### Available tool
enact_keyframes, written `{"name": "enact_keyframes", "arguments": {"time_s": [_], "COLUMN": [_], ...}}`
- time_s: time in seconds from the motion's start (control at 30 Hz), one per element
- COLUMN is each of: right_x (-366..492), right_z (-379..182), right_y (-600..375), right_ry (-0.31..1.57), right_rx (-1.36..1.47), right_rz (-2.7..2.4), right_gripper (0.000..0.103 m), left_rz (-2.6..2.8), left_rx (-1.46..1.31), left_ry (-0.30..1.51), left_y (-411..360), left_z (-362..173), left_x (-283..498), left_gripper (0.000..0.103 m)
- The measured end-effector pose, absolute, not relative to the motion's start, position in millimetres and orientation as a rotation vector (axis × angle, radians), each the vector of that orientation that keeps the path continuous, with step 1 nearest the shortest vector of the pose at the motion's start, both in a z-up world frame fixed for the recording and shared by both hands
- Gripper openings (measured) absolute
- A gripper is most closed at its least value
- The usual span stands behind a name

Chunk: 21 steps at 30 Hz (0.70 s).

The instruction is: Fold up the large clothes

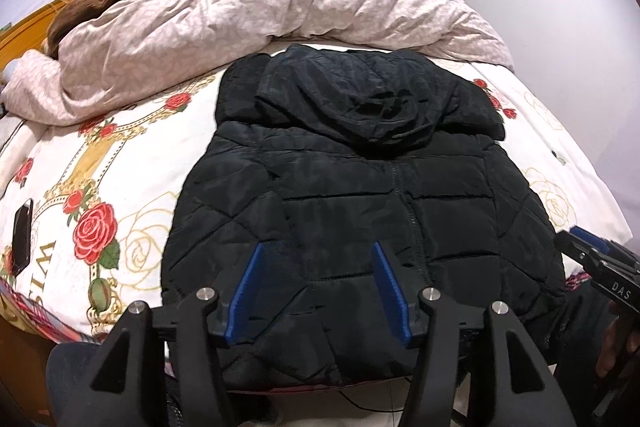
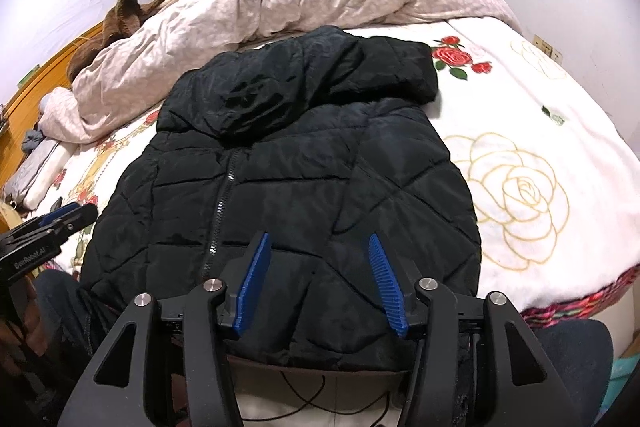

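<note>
Folding looks partway done: the black puffer jacket (image 1: 360, 195) lies front up near the foot edge of the bed (image 2: 540, 155), zipper closed, sleeves apparently already tucked in so the body is a compact block, hood flat toward the rumpled duvet (image 1: 240, 15). The left tool (image 1: 324, 291) and the right tool (image 2: 320, 283) both hover over the hem, jaws parted and released, nothing between the blue pads. My guess is the next move calls for each tool to pinch a hem corner and carry it up toward the hood. The left view alone shows a dark phone (image 1: 22, 239) near the bed's left edge; the right view alone shows the large gold rose (image 2: 516, 195) beside the jacket.
</note>
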State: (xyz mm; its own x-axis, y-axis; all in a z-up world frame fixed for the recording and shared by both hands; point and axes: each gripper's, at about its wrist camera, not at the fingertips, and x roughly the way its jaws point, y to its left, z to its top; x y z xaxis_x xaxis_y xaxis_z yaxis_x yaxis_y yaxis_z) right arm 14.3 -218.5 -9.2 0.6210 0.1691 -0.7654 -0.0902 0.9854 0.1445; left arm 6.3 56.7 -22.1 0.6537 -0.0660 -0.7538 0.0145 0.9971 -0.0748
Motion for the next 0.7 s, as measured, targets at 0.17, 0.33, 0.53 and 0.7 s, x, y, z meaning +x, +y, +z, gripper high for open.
{"name": "enact_keyframes", "arguments": {"time_s": [0.17,0.33,0.53,0.7], "right_x": [19,27,41,50], "right_z": [-17,-28,-55,-81], "right_y": [-234,-252,-293,-329], "right_ry": [0.905,0.928,0.989,1.061], "right_rx": [0.133,0.142,0.207,0.360], "right_rz": [0.119,0.077,-0.009,-0.065], "right_gripper": [0.060,0.061,0.061,0.065], "left_rz": [-0.006,0.062,0.160,0.218], "left_rx": [-0.082,-0.105,-0.143,-0.208], "left_ry": [0.869,0.887,0.945,1.024], "left_y": [71,97,142,172], "left_z": [-29,-42,-69,-101], "left_x": [10,20,33,37], "left_gripper": [0.060,0.064,0.065,0.068]}}
